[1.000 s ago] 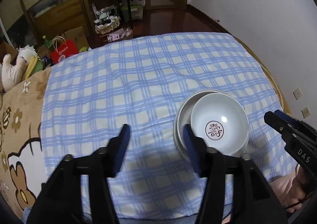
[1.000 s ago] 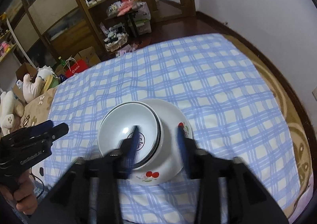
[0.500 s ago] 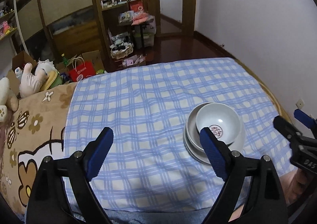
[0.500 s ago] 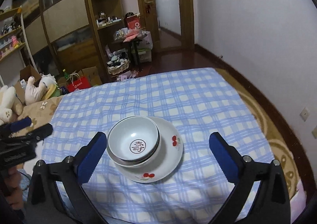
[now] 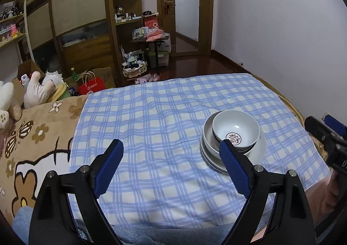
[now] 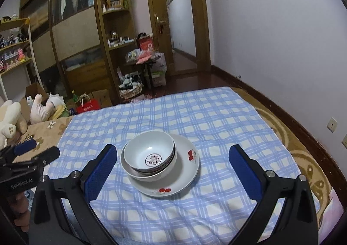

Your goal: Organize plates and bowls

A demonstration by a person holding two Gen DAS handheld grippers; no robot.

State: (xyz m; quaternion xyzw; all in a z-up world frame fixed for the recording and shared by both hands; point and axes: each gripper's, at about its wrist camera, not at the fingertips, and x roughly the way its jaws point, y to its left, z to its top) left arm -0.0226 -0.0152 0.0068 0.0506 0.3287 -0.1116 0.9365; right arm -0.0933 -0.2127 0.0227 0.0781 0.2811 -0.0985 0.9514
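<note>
1. Now, at nine o'clock in the right wrist view the left gripper is held clear of the crockery; its fingers stand wide apart and grasp nothing.
2. Toward the centre, the stack sits on the blue checked cloth spread over the bed: a cherry-patterned plate at the bottom, a shallow white dish on it, and nested bowls on top, the upper bowl showing a round red-brown mark inside.
3. The bowls sit toward nine o'clock on the plate rather than centred, and the bedding under them looks soft, so I judge the pile could rock if nudged.
4. At three o'clock, the right gripper frames the stack from the near side, fingers fully released, touching nothing.
5. The sorting looks essentially done. To finish well, draw both tools straight away from the stack without brushing a rim; if tidying further, centre the bowls by gripping one rim lightly while the other tool steadies the plate.
</note>
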